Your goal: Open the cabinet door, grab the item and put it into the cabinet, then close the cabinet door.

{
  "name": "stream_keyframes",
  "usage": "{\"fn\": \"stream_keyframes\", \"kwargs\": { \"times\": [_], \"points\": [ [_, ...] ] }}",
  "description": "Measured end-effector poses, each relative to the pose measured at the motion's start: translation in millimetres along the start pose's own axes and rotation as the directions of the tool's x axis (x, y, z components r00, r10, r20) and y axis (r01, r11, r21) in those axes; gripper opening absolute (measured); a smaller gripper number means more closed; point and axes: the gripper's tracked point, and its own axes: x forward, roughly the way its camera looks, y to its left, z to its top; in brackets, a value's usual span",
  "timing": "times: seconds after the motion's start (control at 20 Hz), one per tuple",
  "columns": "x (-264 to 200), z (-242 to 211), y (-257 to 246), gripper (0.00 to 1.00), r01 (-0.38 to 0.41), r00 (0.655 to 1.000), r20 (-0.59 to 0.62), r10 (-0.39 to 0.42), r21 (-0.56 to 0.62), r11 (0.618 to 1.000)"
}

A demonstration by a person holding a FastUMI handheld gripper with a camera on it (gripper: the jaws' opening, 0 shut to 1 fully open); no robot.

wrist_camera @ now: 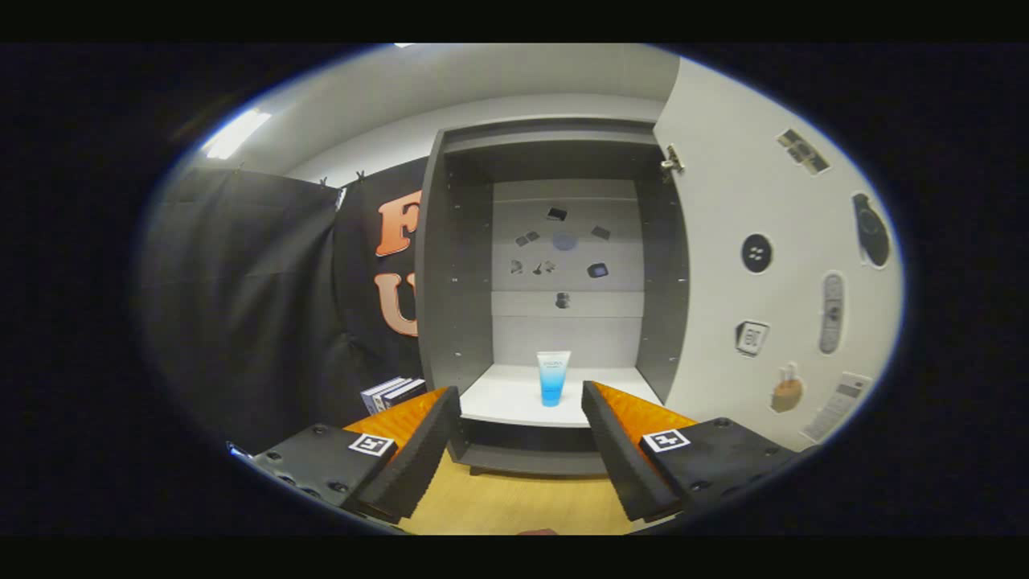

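Gripper [521, 402] fingers spread wide, nothing between them, held off in front of the cabinet [458, 265]. Cabinet door [748, 322] swung open to the right. Blue tube [553, 378] stands upright on the cabinet's white shelf [498, 398], long axis vertical, wider pale end up, beyond the fingers and apart from them.

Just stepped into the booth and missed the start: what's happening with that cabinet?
A person is holding a gripper facing the cabinet. Its door is swung open to the right, and a blue tube stands upright on the white shelf inside, beyond the jaws. The jaws are open and hold nothing. The door is not yet closed.
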Motion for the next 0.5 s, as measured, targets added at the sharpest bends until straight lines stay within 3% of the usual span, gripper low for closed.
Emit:
{"fn": "stream_keyframes", "kwargs": {
  "times": [0.4,0.5],
  "points": [
    [-160,9,-88,0.97,0.156,0.983,0.098,-0.155,0.003,0.988],
    [-193,8,-97,0.96,0.136,0.983,0.114,-0.141,0.050,0.989]
  ]
}}
